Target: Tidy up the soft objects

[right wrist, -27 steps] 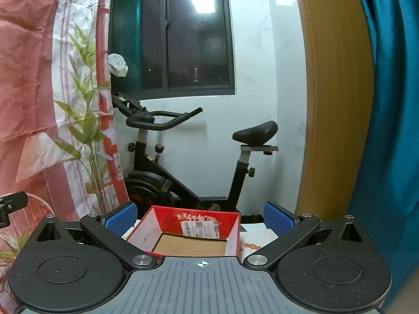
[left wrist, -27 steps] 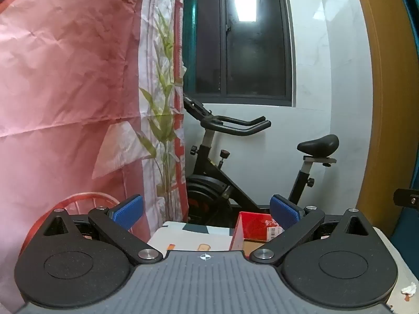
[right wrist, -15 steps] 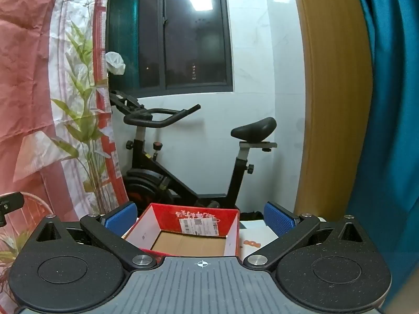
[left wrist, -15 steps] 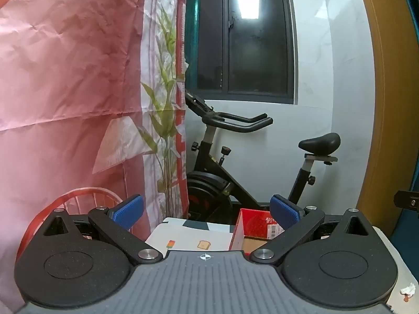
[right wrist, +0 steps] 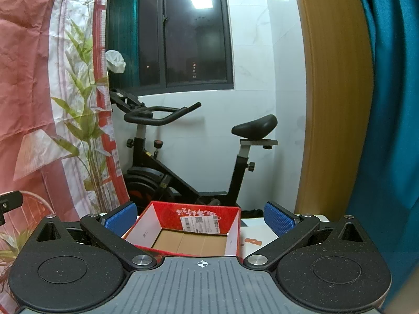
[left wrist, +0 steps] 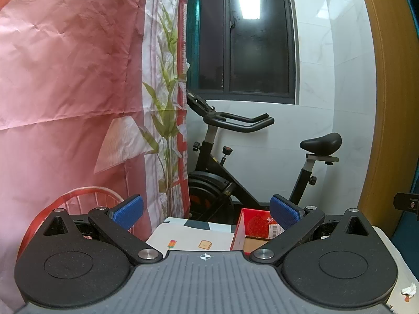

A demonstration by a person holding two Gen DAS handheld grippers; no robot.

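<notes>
While both grippers hover with jaws spread wide and empty, the red cardboard box sits on the worktop just ahead of the right gripper; no soft object shows, so tilting down first seems wise

Left gripper: held level, aimed toward far wall, jaws spread wide, blue pads apart, nothing between. Right gripper: same level pose, jaws wide apart, pads bare, gripping nothing. Both side by side, right one's edge visible at left view's right margin.
</notes>
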